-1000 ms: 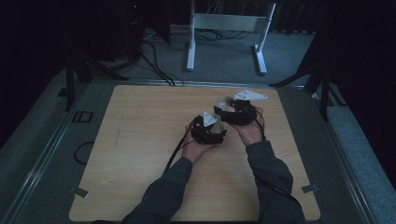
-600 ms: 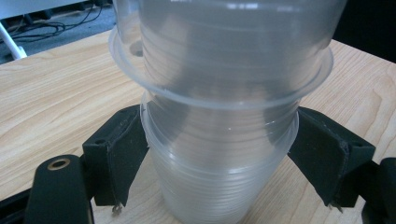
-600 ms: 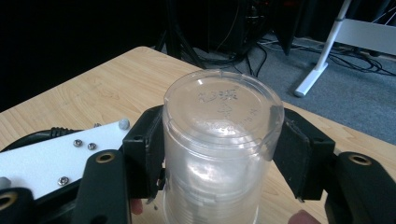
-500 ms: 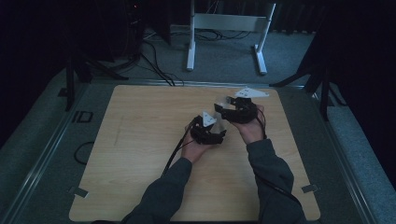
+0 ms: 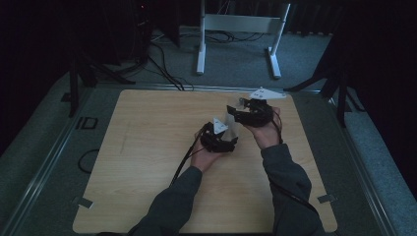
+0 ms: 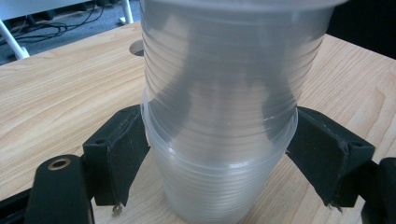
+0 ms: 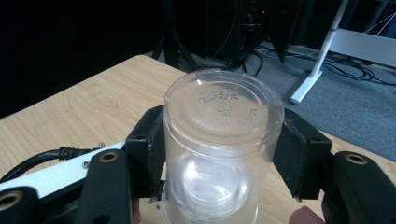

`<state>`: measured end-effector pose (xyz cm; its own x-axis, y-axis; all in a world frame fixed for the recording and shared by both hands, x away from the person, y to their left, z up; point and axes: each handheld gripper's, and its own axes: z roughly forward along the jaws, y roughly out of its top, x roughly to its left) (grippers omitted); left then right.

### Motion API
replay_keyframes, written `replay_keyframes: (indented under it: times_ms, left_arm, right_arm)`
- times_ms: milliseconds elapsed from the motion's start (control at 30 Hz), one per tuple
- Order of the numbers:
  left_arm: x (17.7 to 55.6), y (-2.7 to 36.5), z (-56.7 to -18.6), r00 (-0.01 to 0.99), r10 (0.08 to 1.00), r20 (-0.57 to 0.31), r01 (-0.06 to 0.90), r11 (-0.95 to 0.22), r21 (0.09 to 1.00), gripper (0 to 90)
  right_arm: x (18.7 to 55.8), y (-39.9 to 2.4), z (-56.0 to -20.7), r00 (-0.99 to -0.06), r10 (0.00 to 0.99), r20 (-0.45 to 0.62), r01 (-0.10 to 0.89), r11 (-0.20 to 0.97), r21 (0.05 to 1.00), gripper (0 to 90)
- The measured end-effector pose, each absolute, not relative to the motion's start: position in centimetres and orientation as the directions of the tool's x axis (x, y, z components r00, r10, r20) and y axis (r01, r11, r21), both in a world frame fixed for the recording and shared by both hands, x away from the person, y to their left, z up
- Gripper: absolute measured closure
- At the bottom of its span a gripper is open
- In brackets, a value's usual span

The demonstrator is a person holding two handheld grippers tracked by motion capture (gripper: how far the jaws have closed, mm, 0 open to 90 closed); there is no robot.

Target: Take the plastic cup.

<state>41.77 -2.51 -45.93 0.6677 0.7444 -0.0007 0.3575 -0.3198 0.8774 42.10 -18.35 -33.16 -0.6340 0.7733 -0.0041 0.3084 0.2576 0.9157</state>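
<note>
Only one marking with letters can be found. It is on the flat round bottom of the clear plastic cup, which faces the camera in the right gripper view. There is raised, embossed writing in the plastic: a short row of characters near the middle of the disc, a small round sign below it, and a curved line of small characters along the lower right part of the edge. All of them are colourless and too faint to read, so I cannot tell the letters or the numbers. No other text, label or brand can be read anywhere.
</note>
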Motion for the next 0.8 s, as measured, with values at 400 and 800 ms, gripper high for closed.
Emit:
replay_keyframes:
  times_ms: [400, 800]
  left_arm:
    - [41.6, -2.2, -45.6, 0.669, 0.743, -0.002, 0.347, -0.310, 0.885, 20.9]
    - [41.3, -1.6, -45.1, 0.667, 0.745, -0.007, 0.336, -0.293, 0.895, 20.9]
  right_arm:
    - [41.9, -18.4, -32.3, -0.637, 0.771, -0.011, 0.292, 0.255, 0.922, 41.3]
    - [41.6, -18.7, -31.3, -0.639, 0.769, -0.009, 0.284, 0.246, 0.927, 41.4]
